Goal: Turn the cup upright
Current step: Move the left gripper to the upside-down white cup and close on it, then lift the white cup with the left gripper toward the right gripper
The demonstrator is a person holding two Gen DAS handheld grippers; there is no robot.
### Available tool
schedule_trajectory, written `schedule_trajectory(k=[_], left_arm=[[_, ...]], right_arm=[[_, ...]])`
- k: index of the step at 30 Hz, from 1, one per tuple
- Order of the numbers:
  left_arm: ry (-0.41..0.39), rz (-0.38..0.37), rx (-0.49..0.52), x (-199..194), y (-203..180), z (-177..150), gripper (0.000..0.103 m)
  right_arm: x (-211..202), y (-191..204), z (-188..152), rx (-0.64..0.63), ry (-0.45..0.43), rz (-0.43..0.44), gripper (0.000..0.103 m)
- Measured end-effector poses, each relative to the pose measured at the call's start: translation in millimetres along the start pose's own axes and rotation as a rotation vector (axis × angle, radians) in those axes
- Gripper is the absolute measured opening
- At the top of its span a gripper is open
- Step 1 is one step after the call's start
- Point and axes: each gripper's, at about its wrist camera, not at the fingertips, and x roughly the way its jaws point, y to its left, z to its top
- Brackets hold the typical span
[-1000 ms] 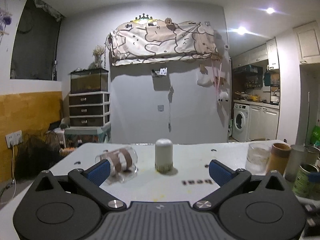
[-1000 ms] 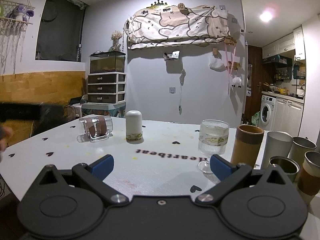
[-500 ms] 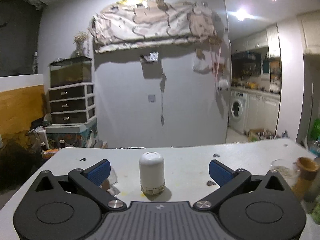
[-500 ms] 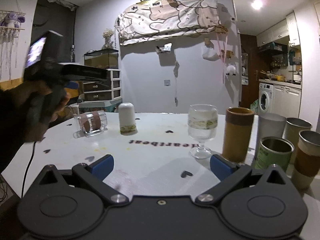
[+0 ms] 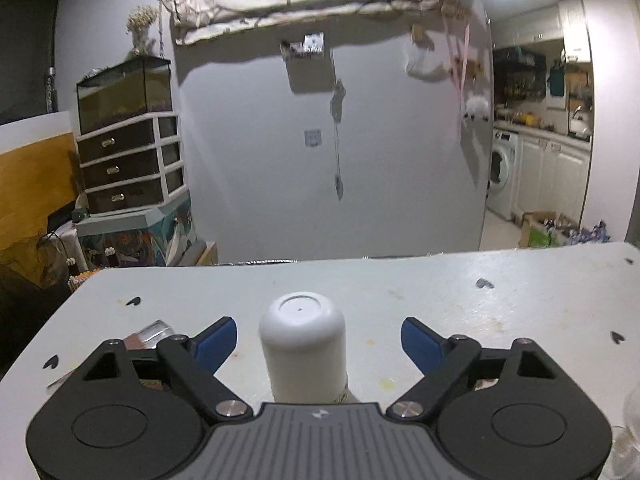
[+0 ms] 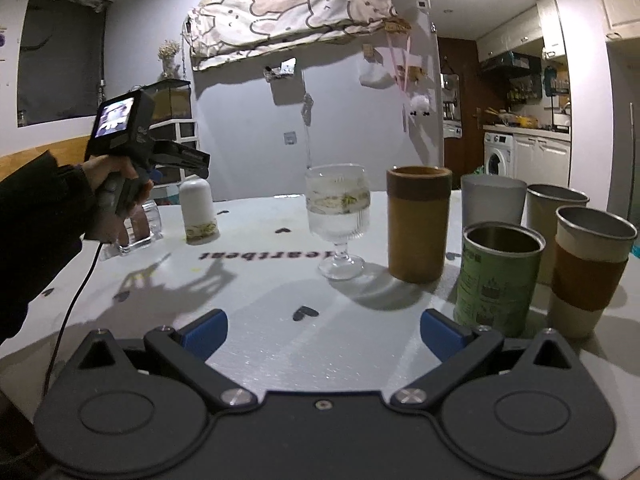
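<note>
Left gripper fingers spread wide, white cup upside down on the bench centred between them, no contact. Right gripper fingers also released, nothing between, only bare bench.

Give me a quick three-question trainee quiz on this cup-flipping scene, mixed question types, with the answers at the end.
1. True or false: the white cup stands mouth-down on the table.
2. Which gripper has the white cup between its open fingers? A) left gripper B) right gripper
3. Fill in: in the right wrist view, the clear vessel between the white cup and the brown cylinder cup is a stemmed ____.

Key: 1 true; 2 A; 3 glass.
</note>
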Motion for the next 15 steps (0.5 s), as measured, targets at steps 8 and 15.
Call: schedule_trajectory(k=[8,15], left_arm=[[0.085,0.045,-0.050,40,7,2,0.071],[0.096,0.035,-0.089,33,14,-2,0.061]], right_arm=[[9,-5,0,0.005,0.028,-0.032,0.103],[13,-6,1,0.010,0.034,-0.033,0.103]])
